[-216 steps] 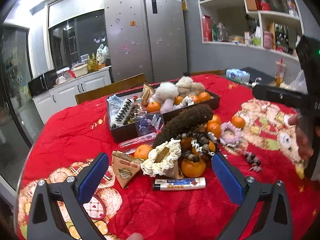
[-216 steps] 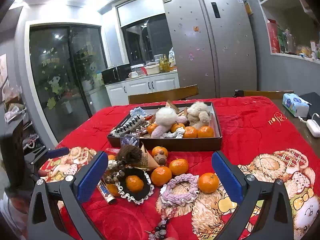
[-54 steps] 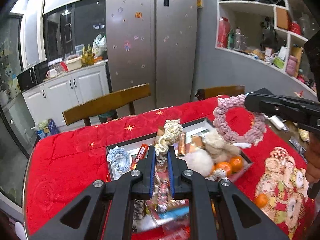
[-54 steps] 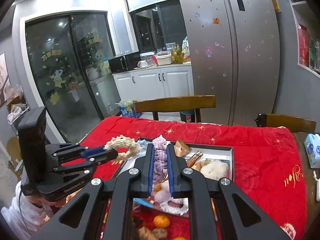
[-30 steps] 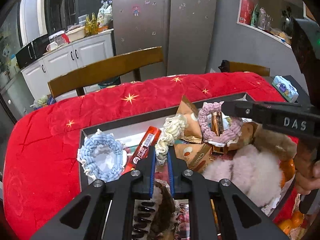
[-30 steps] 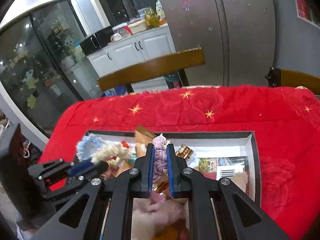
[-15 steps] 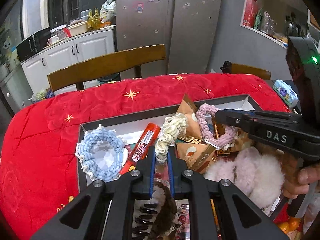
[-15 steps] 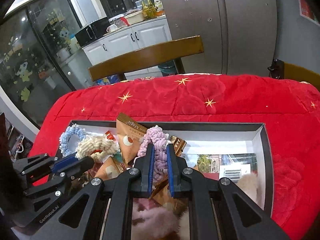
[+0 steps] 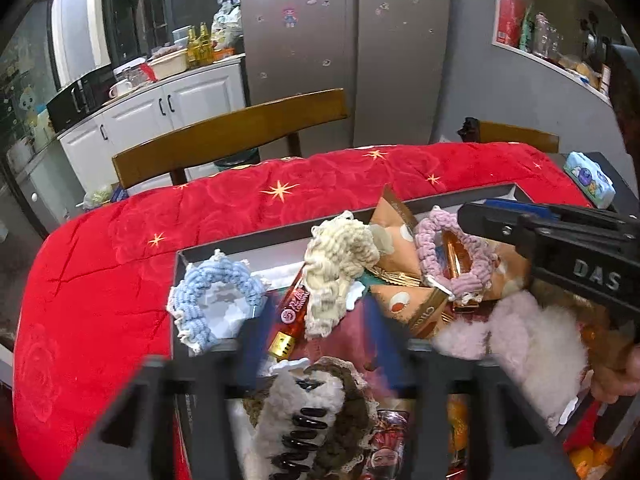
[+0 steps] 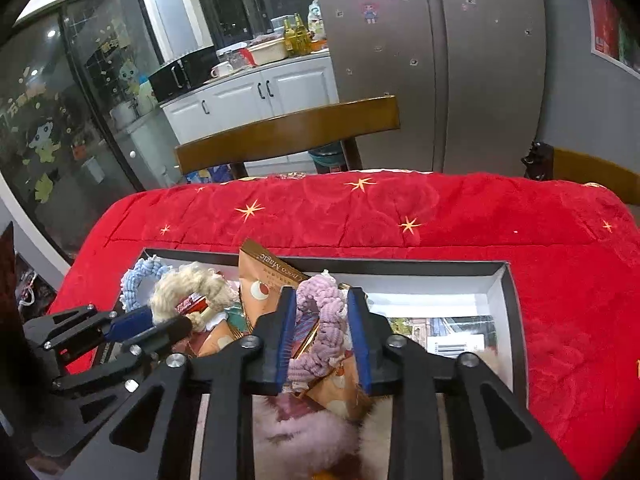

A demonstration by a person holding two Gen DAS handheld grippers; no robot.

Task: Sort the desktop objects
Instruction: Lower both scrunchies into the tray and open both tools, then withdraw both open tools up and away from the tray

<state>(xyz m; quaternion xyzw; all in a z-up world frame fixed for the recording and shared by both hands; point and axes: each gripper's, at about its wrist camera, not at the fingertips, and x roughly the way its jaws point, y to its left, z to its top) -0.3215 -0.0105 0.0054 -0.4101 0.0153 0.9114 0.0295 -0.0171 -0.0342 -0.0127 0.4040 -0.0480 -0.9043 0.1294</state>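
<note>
A dark box [image 9: 224,246] on the red tablecloth holds the sorted things. The cream scrunchie [image 9: 336,264] lies loose in it, on a red tube [image 9: 292,312]. My left gripper [image 9: 320,344] is open just behind the scrunchie, its fingers blurred. In the right wrist view the cream scrunchie [image 10: 192,286] sits just beyond my left gripper [image 10: 152,326]. The pink scrunchie [image 10: 320,320] rests on snack packets between the parted fingers of my open right gripper [image 10: 322,340]. It also shows in the left wrist view [image 9: 452,256], under my right gripper [image 9: 484,216].
The box also holds a blue scrunchie [image 9: 216,300], orange snack packets [image 9: 404,304], pink and white plush toys [image 9: 516,332] and a hair claw on a brown scrunchie [image 9: 308,420]. The right part of the box [image 10: 440,296] shows bare floor. A wooden chair [image 9: 232,136] stands behind the table.
Both grippers have opened and let go of their scrunchies. The cream and the pink scrunchie now lie in the box.
</note>
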